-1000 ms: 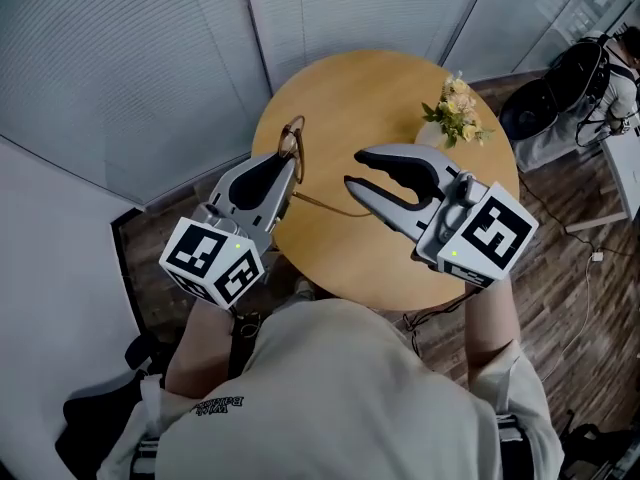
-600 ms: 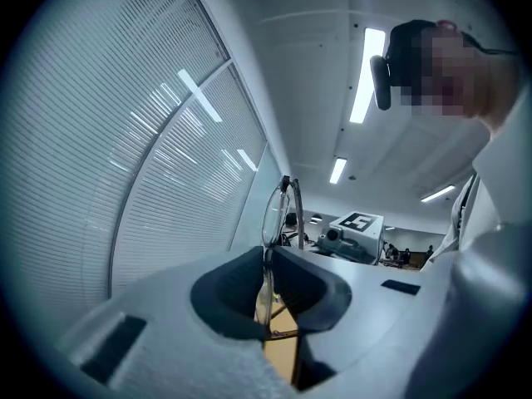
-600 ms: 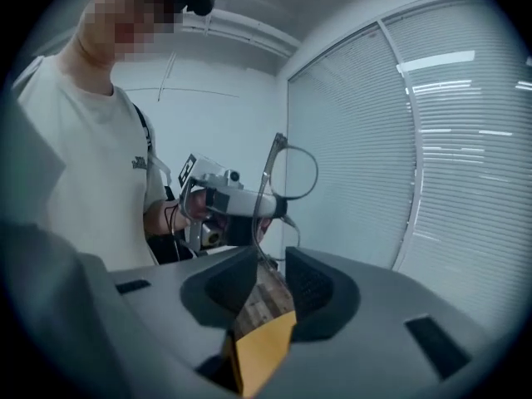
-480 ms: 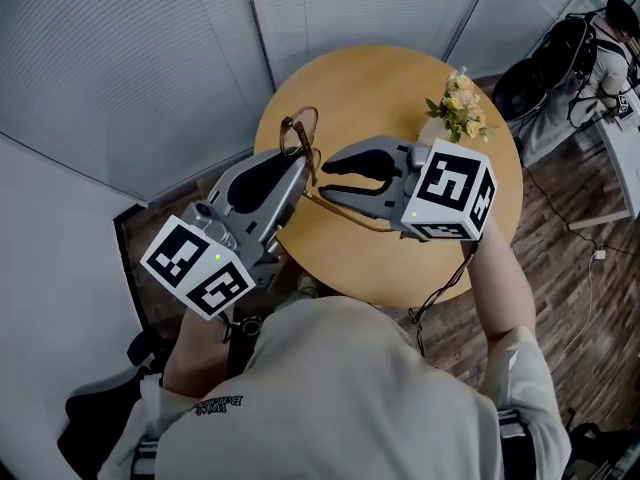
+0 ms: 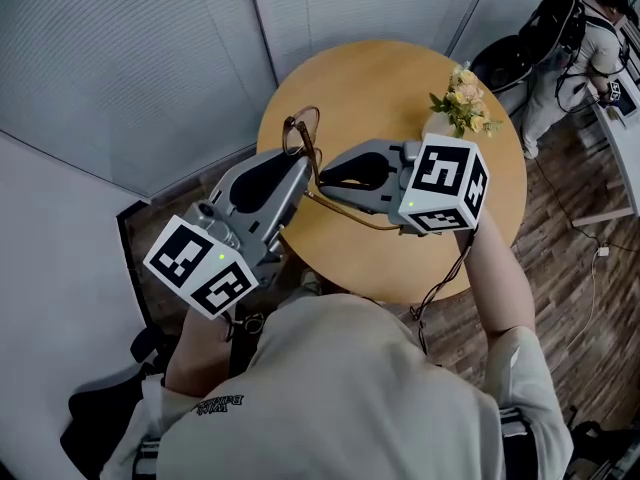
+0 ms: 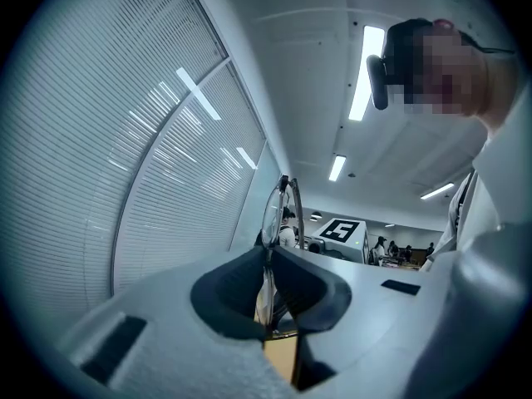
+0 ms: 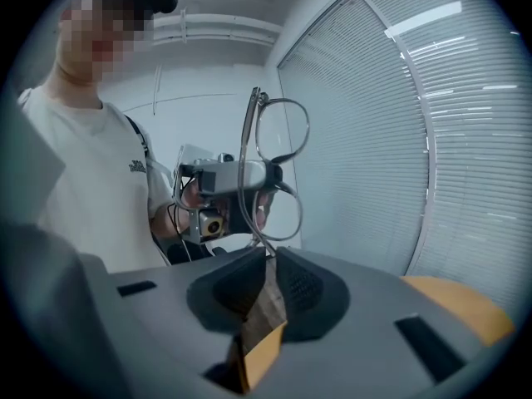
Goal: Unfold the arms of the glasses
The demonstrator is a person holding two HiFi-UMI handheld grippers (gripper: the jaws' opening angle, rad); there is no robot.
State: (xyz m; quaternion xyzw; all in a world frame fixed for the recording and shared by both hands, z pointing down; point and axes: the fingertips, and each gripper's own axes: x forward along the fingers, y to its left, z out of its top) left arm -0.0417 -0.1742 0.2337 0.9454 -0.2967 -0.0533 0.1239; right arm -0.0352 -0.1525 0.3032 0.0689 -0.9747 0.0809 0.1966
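Pinched one arm of thin metal round-lensed glasses (image 7: 282, 131) between closed tips of grey plastic right gripper (image 7: 270, 256); held lenses upright above jaws; faced grey left gripper (image 7: 248, 178) clasping frame, beside white slatted blinds (image 7: 391, 140)

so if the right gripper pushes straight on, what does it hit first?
The glasses. The right gripper is shut on one arm, and their lens front stands straight ahead. Behind that, the left gripper holding them; depth unclear.

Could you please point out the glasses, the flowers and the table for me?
glasses (image 7: 283, 131), right gripper view, on the upper lens.
flowers (image 5: 462, 98), head view, on the blossoms.
table (image 5: 370, 88), head view, on the bare wooden top.
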